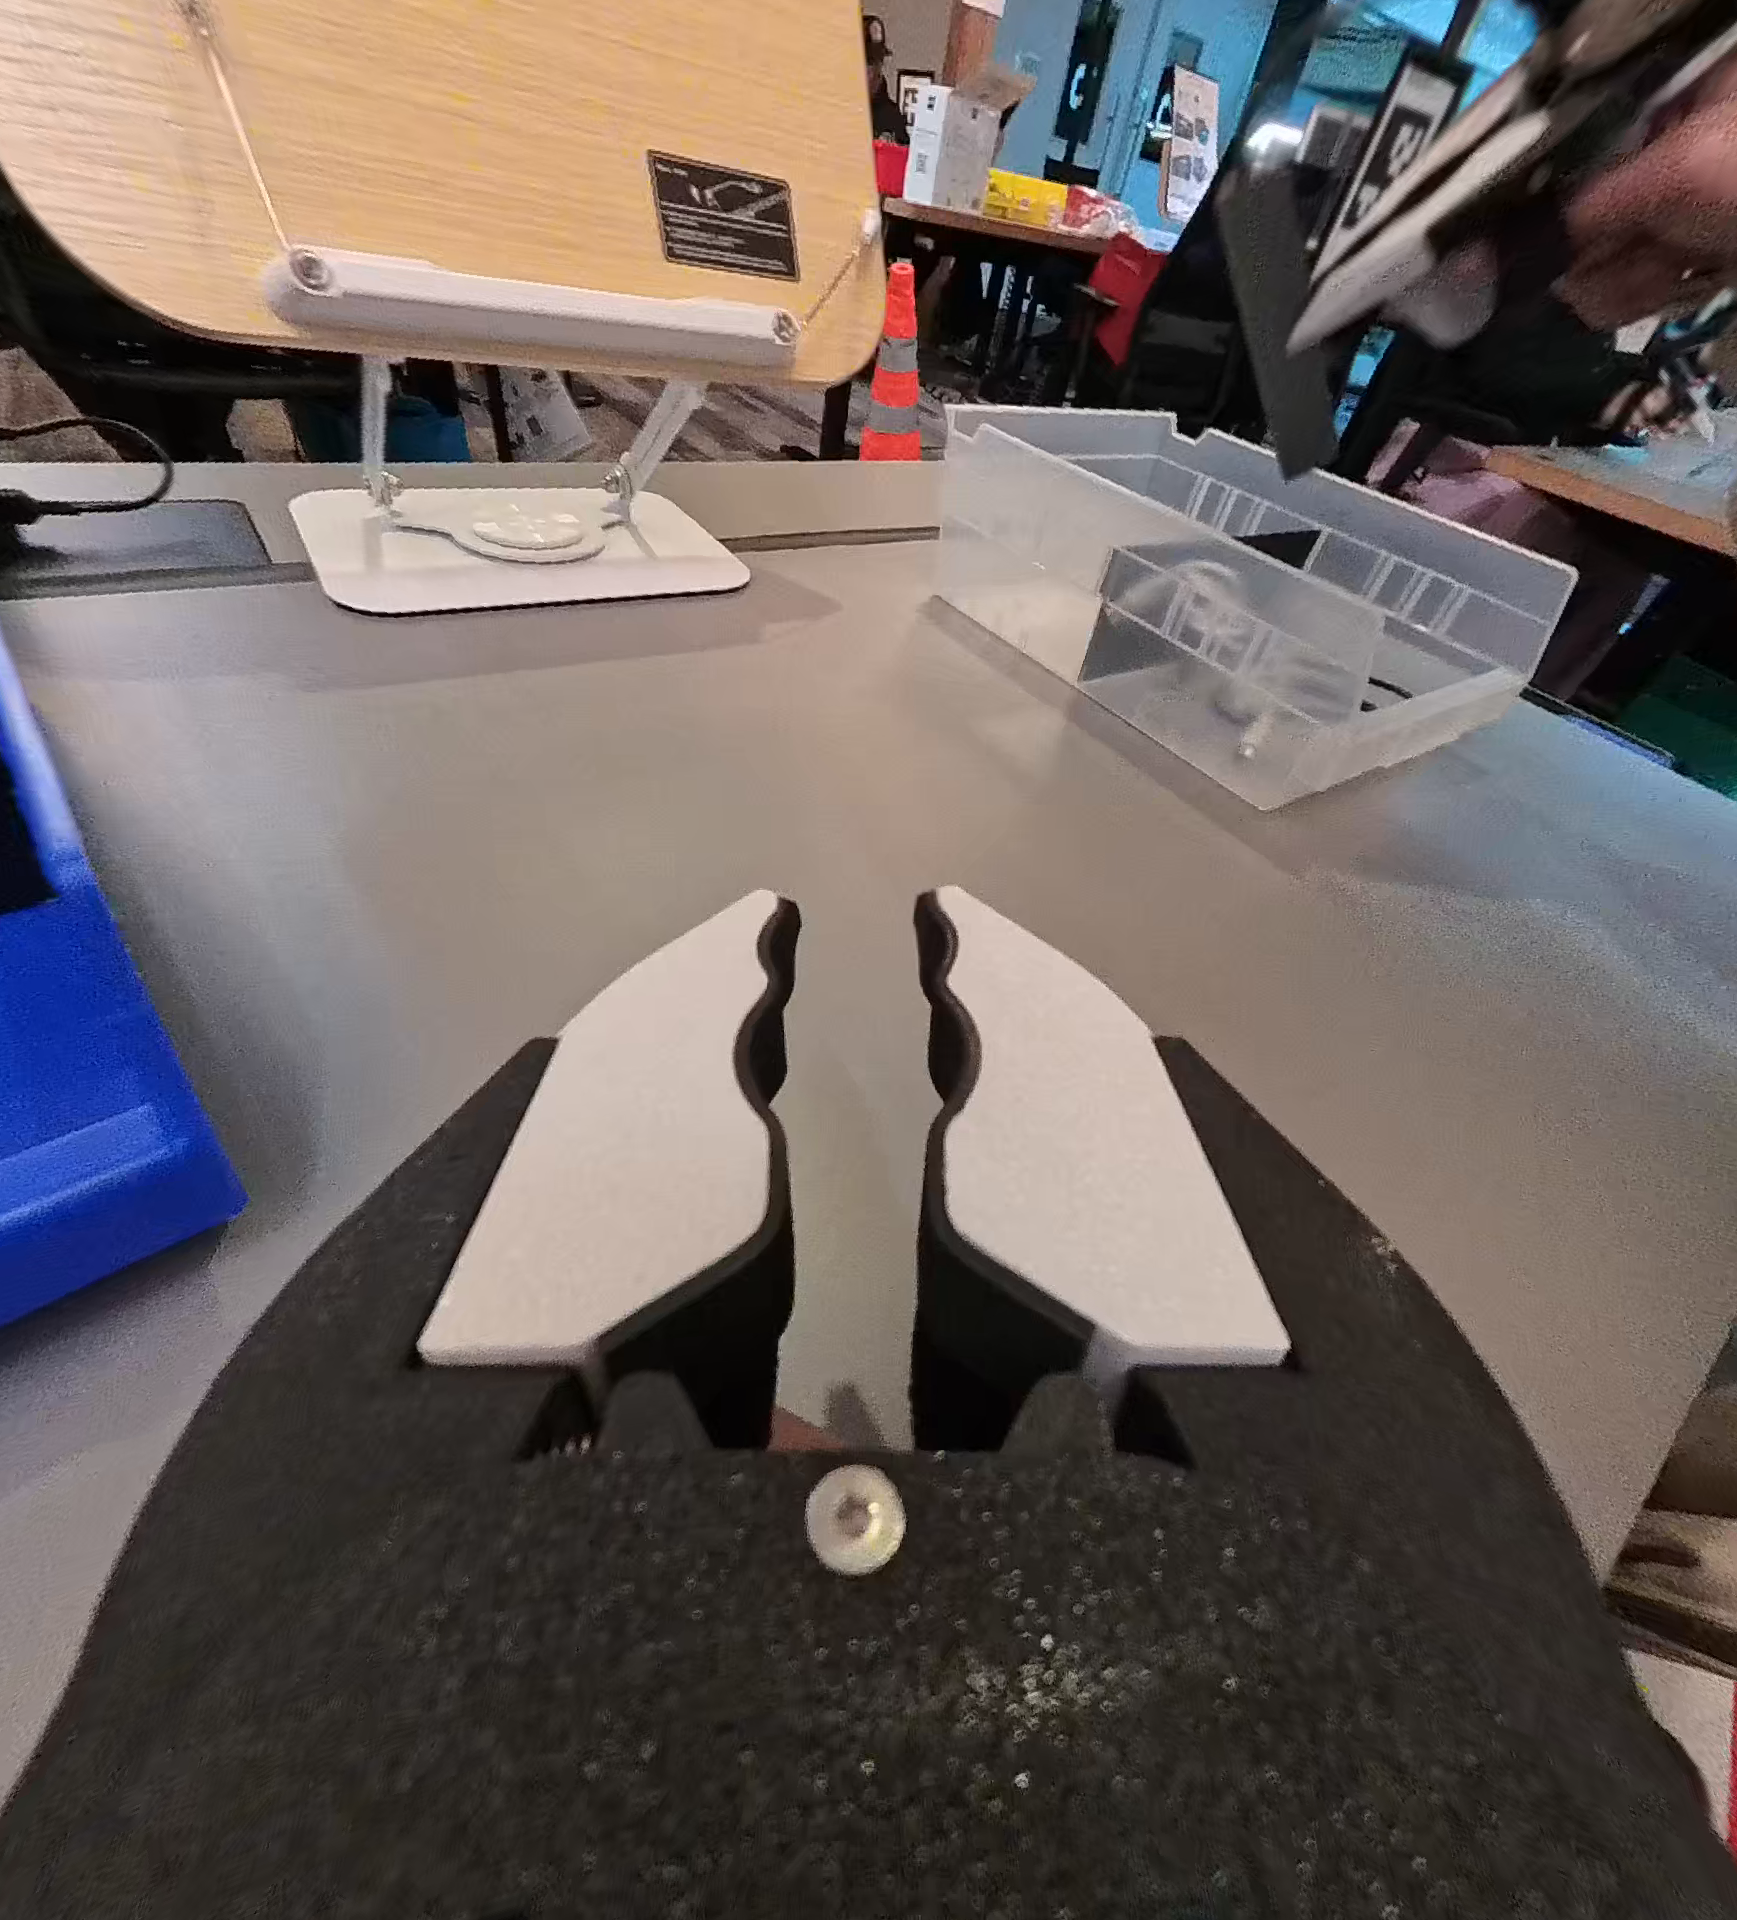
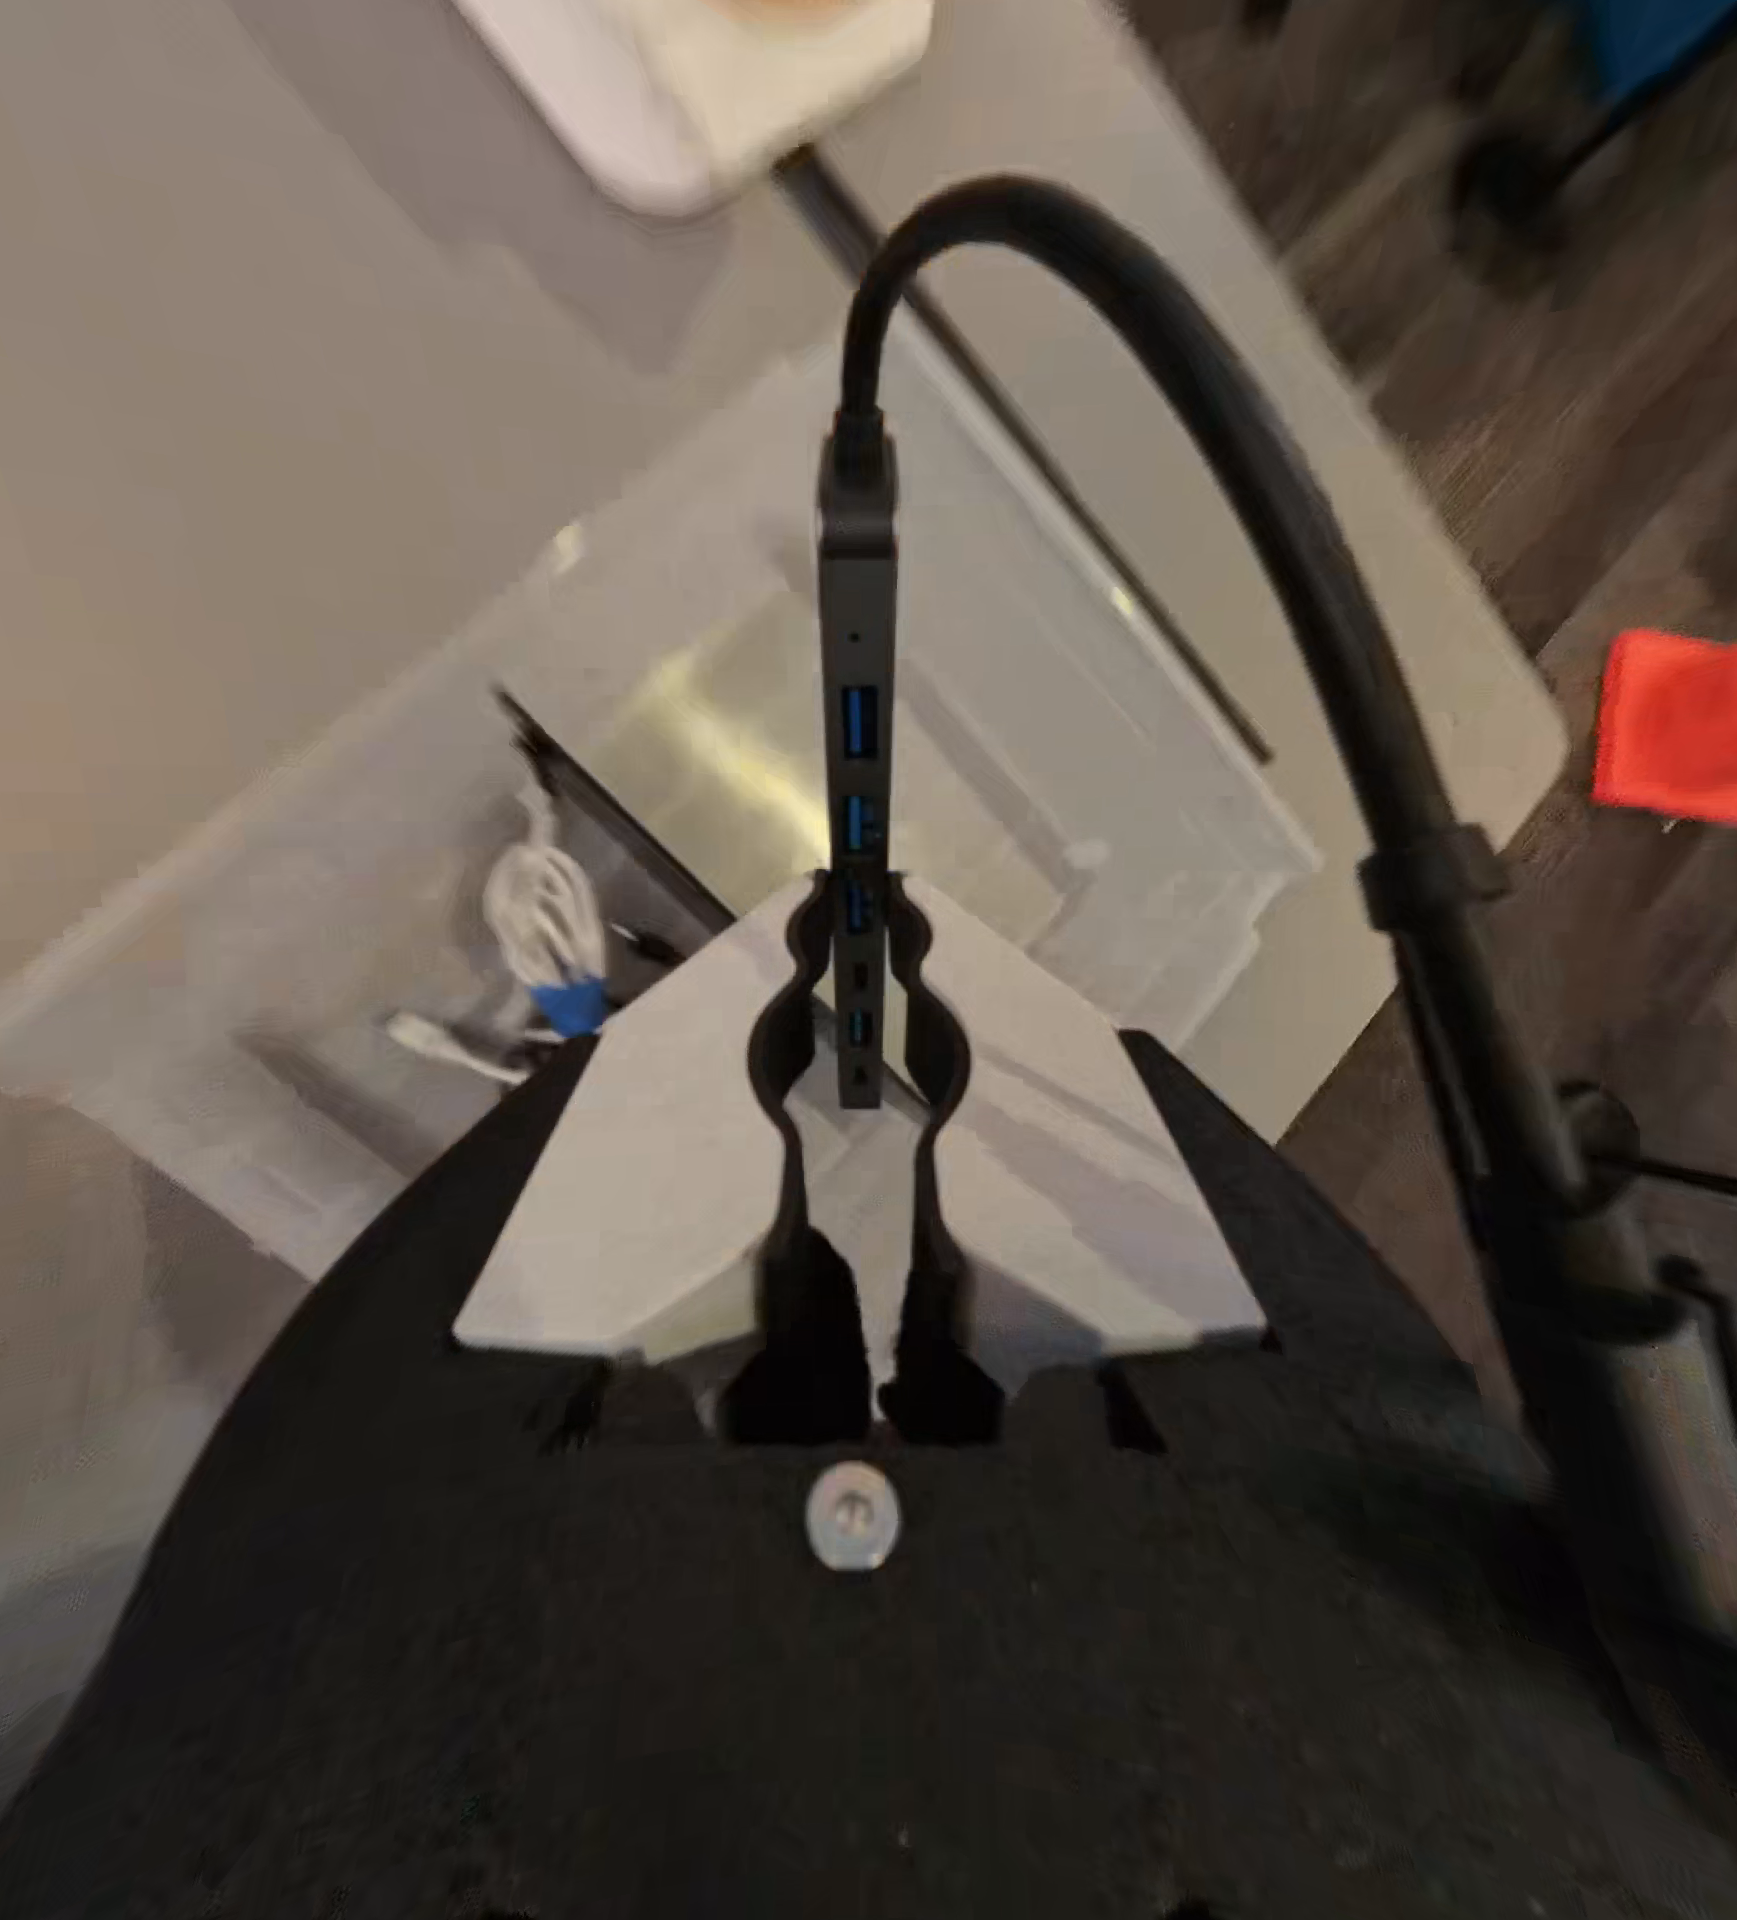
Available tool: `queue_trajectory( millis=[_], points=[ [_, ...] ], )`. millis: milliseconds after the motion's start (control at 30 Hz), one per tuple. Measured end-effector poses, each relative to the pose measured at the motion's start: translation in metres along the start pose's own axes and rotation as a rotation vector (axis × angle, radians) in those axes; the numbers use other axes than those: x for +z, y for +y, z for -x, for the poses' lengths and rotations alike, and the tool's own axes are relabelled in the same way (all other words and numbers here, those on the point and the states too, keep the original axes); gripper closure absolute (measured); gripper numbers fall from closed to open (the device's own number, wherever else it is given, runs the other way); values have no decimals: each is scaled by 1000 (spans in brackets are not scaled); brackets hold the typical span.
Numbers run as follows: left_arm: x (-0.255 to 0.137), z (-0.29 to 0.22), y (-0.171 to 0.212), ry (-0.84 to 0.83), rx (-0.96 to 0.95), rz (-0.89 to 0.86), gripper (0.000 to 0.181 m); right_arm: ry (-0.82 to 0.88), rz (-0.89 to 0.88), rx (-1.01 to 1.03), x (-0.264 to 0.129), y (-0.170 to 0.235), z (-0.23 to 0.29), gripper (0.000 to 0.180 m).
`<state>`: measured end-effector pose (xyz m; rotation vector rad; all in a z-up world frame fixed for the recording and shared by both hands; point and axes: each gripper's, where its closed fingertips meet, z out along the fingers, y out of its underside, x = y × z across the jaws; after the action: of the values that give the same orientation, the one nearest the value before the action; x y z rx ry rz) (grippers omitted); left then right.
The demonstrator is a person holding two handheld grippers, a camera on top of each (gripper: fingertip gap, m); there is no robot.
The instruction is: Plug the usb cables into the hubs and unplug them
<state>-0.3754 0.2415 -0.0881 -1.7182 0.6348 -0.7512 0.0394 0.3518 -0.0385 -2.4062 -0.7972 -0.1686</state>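
My right gripper [image 2: 859, 883] is shut on a slim dark grey USB hub [image 2: 856, 665] with blue ports, seen edge-on and held in the air above a clear plastic bin [image 2: 1134, 831]. A thick black cable [image 2: 1290, 499] loops from the hub's far end to the right and down. A coiled white cable [image 2: 542, 914] with a blue tie lies in the bin. My left gripper [image 1: 856, 914] is open and empty, low over the grey table [image 1: 531, 810]. In the left wrist view the hub [image 1: 1269, 343] hangs at the upper right, above the bin [image 1: 1259, 623].
A blue bin [image 1: 22, 1039] stands at the left edge. A wooden board on a white stand [image 1: 521, 551] is at the back of the table. A hand [image 1: 1695, 197] holds the right gripper. An orange cone [image 1: 895, 384] stands beyond the table. The gap from one gripper's tips to the other's is roughly 45 centimeters.
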Motion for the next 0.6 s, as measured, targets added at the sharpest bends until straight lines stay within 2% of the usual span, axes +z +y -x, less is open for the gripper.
queue_trajectory(
  millis=[133, 300, 367, 500, 600],
  points=[
    [2, 5, 2, 4, -47, 9, 159, -146, 208, -49, 59, 33, -15, 171],
    [3, 7, 4, -9, -46, 14, 160, -234, 374, -134, 112, 46, -4, 170],
    [3, 7, 5, -10, -43, 20, 160, -218, 435, -216, 126, 52, -1, 171],
    [5, 6, 10, -8, -43, 35, 160, -242, 522, -228, 141, 63, 8, 170],
    [5, 4, 12, -3, -36, 43, 160, -307, 468, -130, 144, 59, 17, 150]
  ],
)
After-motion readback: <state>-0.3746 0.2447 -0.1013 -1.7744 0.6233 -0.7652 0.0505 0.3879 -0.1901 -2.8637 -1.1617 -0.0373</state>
